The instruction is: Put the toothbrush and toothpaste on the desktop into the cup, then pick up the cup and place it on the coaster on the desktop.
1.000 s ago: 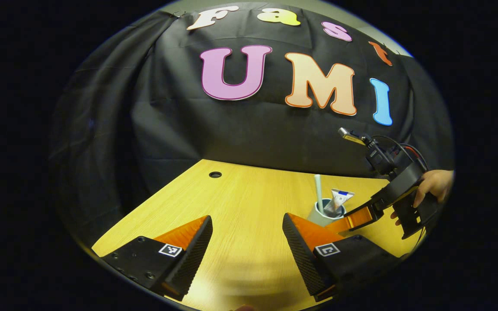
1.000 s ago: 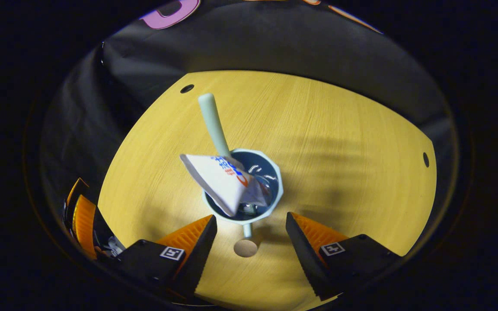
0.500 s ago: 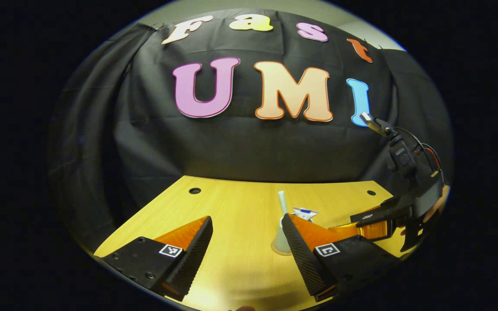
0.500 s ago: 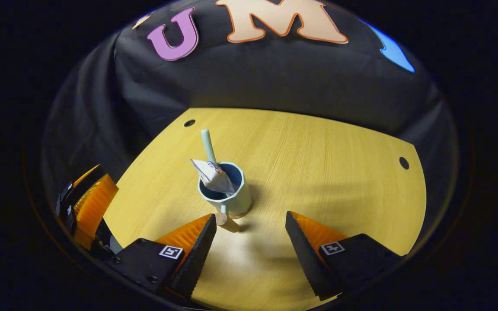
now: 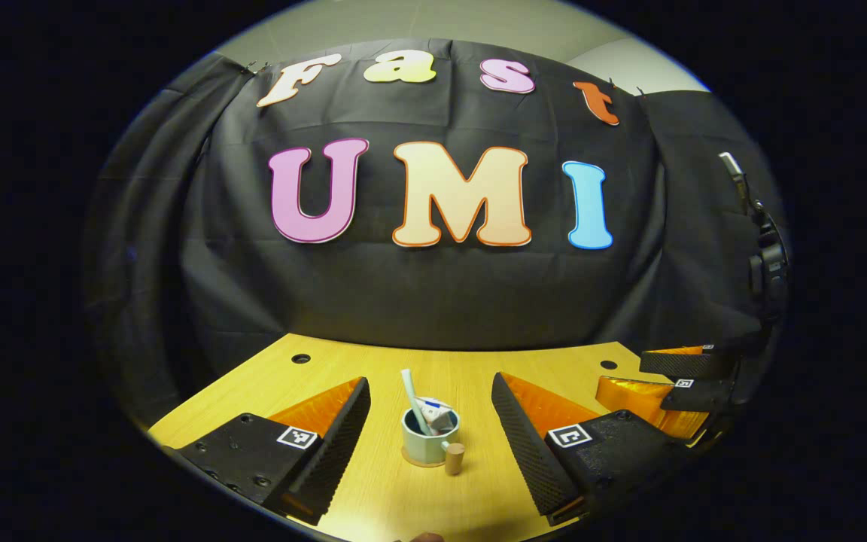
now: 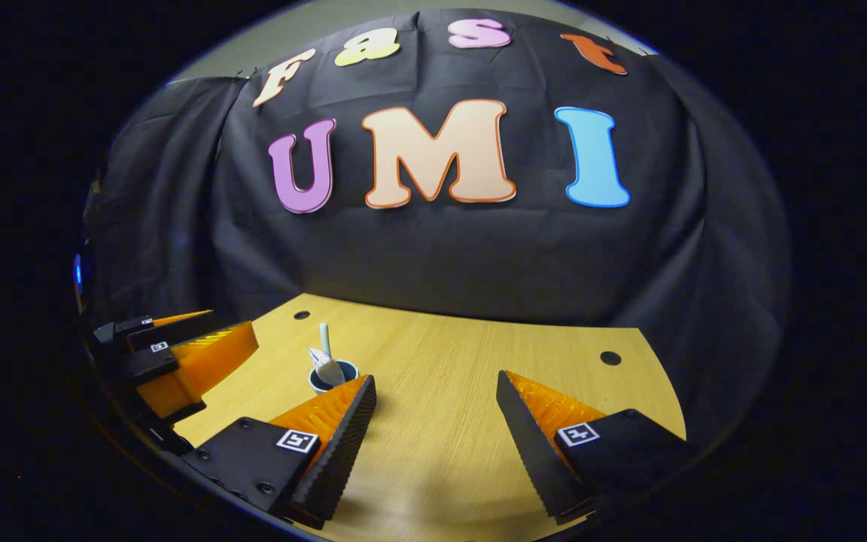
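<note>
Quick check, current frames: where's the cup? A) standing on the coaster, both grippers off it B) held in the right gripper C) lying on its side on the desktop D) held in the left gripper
A: the cup stands upright on the coaster with toothbrush and toothpaste inside, while the left gripper and right gripper are open, clear of it.
</note>
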Motion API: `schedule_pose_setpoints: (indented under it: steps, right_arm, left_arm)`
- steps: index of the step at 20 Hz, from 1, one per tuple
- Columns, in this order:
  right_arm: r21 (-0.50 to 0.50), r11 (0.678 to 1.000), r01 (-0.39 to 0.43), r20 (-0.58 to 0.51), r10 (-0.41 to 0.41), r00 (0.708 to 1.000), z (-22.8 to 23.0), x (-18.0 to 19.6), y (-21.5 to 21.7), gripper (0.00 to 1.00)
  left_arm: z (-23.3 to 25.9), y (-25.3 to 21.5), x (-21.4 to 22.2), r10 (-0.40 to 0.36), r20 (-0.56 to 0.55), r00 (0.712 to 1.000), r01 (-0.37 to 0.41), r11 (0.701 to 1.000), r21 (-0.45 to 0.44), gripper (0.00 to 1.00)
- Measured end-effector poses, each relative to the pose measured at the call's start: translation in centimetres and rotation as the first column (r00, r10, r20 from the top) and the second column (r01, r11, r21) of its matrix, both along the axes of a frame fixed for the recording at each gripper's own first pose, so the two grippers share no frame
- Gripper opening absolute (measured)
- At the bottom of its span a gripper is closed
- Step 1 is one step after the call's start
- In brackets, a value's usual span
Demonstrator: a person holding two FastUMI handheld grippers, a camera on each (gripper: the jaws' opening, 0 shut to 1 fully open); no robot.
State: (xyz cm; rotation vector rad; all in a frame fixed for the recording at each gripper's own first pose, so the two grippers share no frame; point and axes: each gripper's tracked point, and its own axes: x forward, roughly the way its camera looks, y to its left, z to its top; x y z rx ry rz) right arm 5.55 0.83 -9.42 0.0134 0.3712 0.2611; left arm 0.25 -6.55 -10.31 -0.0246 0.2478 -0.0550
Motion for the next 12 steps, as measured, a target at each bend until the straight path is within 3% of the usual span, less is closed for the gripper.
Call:
schedule_pose_setpoints:
  steps: [5,7,12]
  right_arm:
    - [0.048,0.989,0.138,0.139,-0.143,0.98,4.4,-1.5,-4.5,0.99]
    - [0.068,0.977,0.2,0.149,-0.208,0.967,5.5,-2.4,-5.8,0.99]
    - [0.09,0.965,0.247,0.205,-0.261,0.943,8.0,-4.2,-6.8,0.98]
  left_arm:
    - [4.9,-2.6,-1.0,-0.047,0.107,0.993,0.047,0.999,0.002,0.95]
    - [6.6,-3.4,-1.3,-0.076,0.143,0.987,0.077,0.997,0.003,0.94]
    - [8.8,-3.1,-2.2,-0.094,0.185,0.978,0.097,0.995,-0.004,0.94]
